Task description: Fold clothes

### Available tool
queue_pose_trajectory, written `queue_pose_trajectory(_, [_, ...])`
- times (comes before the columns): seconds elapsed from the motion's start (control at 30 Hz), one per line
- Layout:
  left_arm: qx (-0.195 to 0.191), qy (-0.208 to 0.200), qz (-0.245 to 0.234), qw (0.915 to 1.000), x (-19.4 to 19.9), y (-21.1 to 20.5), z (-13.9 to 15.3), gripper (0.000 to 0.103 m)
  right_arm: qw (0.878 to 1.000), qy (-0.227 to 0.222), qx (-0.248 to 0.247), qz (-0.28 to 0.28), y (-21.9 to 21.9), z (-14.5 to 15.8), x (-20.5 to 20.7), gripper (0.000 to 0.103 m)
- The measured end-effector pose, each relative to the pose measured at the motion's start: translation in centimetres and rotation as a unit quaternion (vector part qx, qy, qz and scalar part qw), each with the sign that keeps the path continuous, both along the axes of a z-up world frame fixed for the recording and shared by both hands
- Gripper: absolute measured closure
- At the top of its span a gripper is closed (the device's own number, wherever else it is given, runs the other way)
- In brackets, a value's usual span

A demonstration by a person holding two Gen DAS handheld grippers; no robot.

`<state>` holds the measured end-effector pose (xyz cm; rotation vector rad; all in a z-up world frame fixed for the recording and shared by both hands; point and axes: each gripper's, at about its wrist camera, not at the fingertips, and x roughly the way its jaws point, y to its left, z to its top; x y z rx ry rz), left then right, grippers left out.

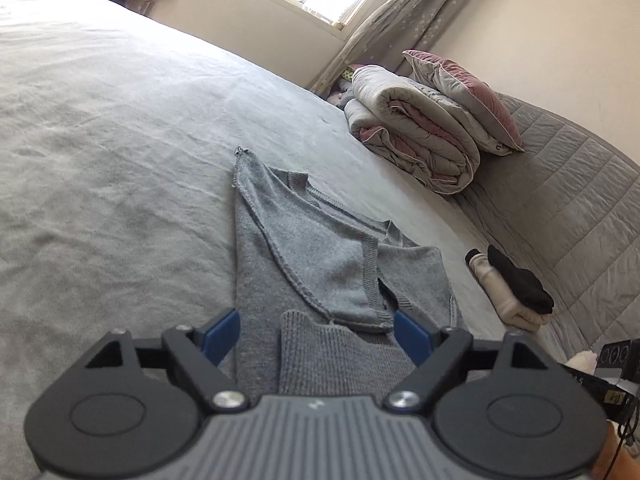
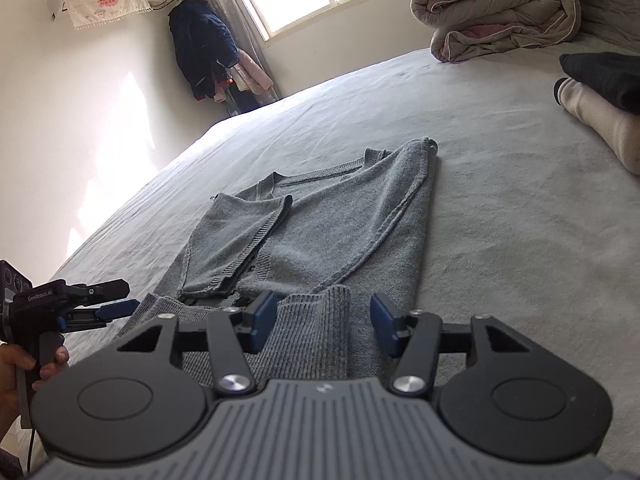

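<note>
A grey knit sweater (image 1: pixel 320 264) lies flat on the bed, both sleeves folded in across its body. Its ribbed hem (image 1: pixel 340 356) sits nearest me, rucked up slightly. My left gripper (image 1: pixel 318 334) is open, its blue pads (image 1: pixel 222 336) wide apart on either side of the hem's left part. In the right wrist view the sweater (image 2: pixel 328 224) stretches away from me, and my right gripper (image 2: pixel 323 320) is open with a raised fold of the ribbed hem (image 2: pixel 320 320) between its pads. The left gripper (image 2: pixel 116 308) shows at the left edge, held by a hand (image 2: pixel 24 364).
The grey bedsheet (image 1: pixel 100 160) spreads wide to the left. A rolled quilt (image 1: pixel 416 132) with a pink-grey pillow (image 1: pixel 464 96) lies at the head. A folded white and black clothes stack (image 1: pixel 512 284) sits right of the sweater. Clothes hang (image 2: pixel 204 52) by the window.
</note>
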<state>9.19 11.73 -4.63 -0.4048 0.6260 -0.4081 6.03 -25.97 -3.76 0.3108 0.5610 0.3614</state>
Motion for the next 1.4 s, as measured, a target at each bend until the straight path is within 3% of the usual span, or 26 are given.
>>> queue_pose_trajectory(0.2, [0.075,-0.083,-0.066,0.9916,-2.0,-3.1,0.7,0.013,0.991,-0.064,-0.110,0.050,3.8,0.8,-1.2,0.032])
queue_pose_trajectory(0.33, [0.104,-0.077,-0.119,0.9843,-2.2,-4.4,-0.7,0.013,0.983,-0.064,-0.145,0.096,5.4,-0.2,-1.4,0.032])
queue_pose_trajectory(0.43, [0.115,-0.062,-0.127,0.9833,-1.8,-4.1,-2.2,0.013,0.980,-0.034,-0.167,0.104,5.8,-1.6,-0.6,0.031])
queue_pose_trajectory(0.57, [0.098,-0.059,-0.130,0.9850,-1.8,-3.7,-2.5,0.011,0.981,-0.029,-0.159,0.105,5.3,-2.1,-0.4,0.028])
queue_pose_trajectory(0.73, [0.124,-0.069,-0.114,0.9833,-2.3,-4.1,-1.4,0.011,0.979,-0.039,-0.167,0.107,5.7,-1.7,-0.7,0.025])
queue_pose_trajectory(0.83, [0.137,-0.090,-0.094,0.9820,-2.9,-4.0,-0.5,0.003,0.980,-0.051,-0.159,0.104,5.7,-1.1,-1.2,0.016])
queue_pose_trajectory(0.93, [0.147,-0.087,-0.112,0.9790,-2.9,-4.6,-1.1,0.002,0.980,-0.065,-0.157,0.099,5.8,-0.6,-1.5,0.005])
queue_pose_trajectory(1.2, [0.171,-0.079,-0.158,0.9693,-3.1,-6.3,-2.5,0.001,0.974,-0.043,-0.190,0.119,7.1,-2.3,-1.3,0.000])
queue_pose_trajectory(1.4, [0.186,-0.082,-0.157,0.9665,-3.3,-6.6,-2.6,0.001,0.971,-0.039,-0.204,0.120,7.5,-2.9,-1.3,0.000])
